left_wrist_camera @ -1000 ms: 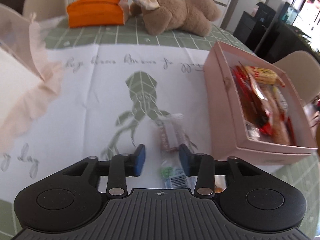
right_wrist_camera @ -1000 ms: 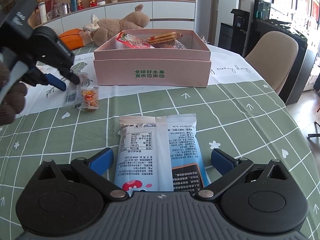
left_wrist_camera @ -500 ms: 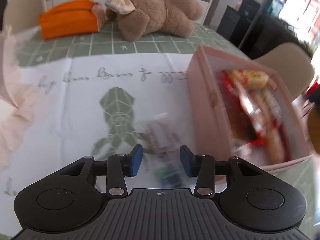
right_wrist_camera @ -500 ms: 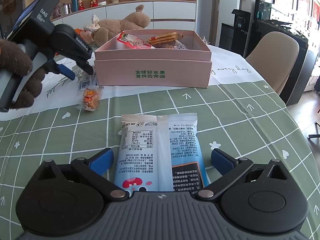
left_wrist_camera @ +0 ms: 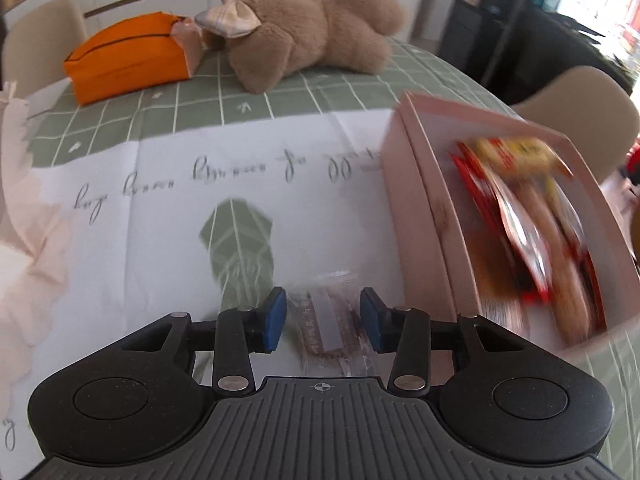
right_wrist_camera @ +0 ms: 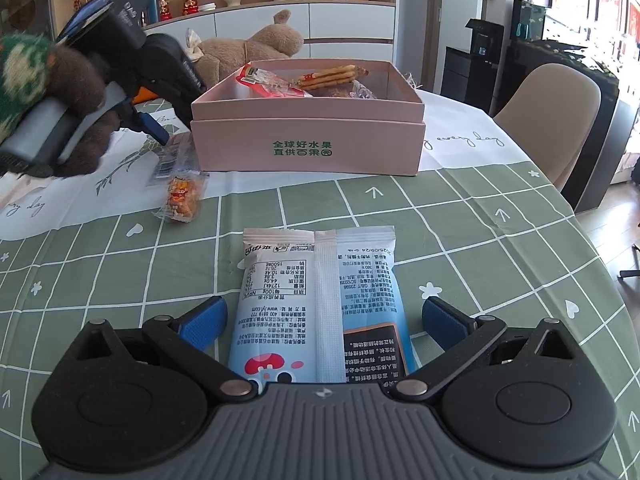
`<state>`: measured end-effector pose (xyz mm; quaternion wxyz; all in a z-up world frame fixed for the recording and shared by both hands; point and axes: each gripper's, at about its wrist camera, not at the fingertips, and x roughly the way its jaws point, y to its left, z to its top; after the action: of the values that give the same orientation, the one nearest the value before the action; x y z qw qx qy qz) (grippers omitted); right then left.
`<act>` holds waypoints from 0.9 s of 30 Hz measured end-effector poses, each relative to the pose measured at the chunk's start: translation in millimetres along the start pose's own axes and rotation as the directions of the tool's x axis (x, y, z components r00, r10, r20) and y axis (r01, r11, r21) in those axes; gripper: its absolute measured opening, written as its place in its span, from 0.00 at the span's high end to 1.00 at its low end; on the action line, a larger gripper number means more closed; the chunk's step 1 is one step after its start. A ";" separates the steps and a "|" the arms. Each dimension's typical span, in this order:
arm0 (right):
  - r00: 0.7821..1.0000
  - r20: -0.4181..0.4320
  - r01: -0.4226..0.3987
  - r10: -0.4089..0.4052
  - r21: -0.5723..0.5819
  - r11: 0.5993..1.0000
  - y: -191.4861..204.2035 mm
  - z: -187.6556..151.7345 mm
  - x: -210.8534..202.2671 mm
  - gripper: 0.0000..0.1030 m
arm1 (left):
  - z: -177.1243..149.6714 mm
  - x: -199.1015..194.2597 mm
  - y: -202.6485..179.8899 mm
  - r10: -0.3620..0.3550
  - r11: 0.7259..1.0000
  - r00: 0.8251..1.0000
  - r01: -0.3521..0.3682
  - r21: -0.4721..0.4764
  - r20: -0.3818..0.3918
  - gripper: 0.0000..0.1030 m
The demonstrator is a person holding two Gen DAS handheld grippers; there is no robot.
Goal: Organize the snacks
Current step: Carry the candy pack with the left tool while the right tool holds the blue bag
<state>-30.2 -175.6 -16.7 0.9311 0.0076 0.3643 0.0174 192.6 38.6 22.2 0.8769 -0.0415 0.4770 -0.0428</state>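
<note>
Left tongs point(left_wrist_camera: 323, 319) tilted down, straddling snack packet point(left_wrist_camera: 332, 330).

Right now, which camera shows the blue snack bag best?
The right wrist view: the blue snack bag lies flat on the green tablecloth, sharp and fully lit, between the open right tongs. The left wrist view does not show it.

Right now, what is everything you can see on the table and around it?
Pink cardboard box: one, pink, mid-table, holding snacks.
Blue-and-white snack bag: one, on green checked tablecloth, between right fingers.
Small orange snack packet: one, left of box.
Clear snack packet: one, between left fingers.
Brown plush toy: one, far side.
Orange pouch: one, beside plush.
Beige chair: one, right.
Left gripper: black, blue pads, held by gloved hand.
Right gripper: black, open.
</note>
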 end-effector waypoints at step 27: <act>0.957 -0.280 -0.091 0.079 -0.030 0.995 -8.9 41.8 16.9 0.05 | -170.6 -110.5 -26.9 -0.054 0.969 0.996 0.069 0.238 -0.069 0.50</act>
<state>10.8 -183.9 2.2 0.8690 0.0011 0.4903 0.0659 -11.5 19.2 24.9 0.8585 0.0515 0.4938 -0.1288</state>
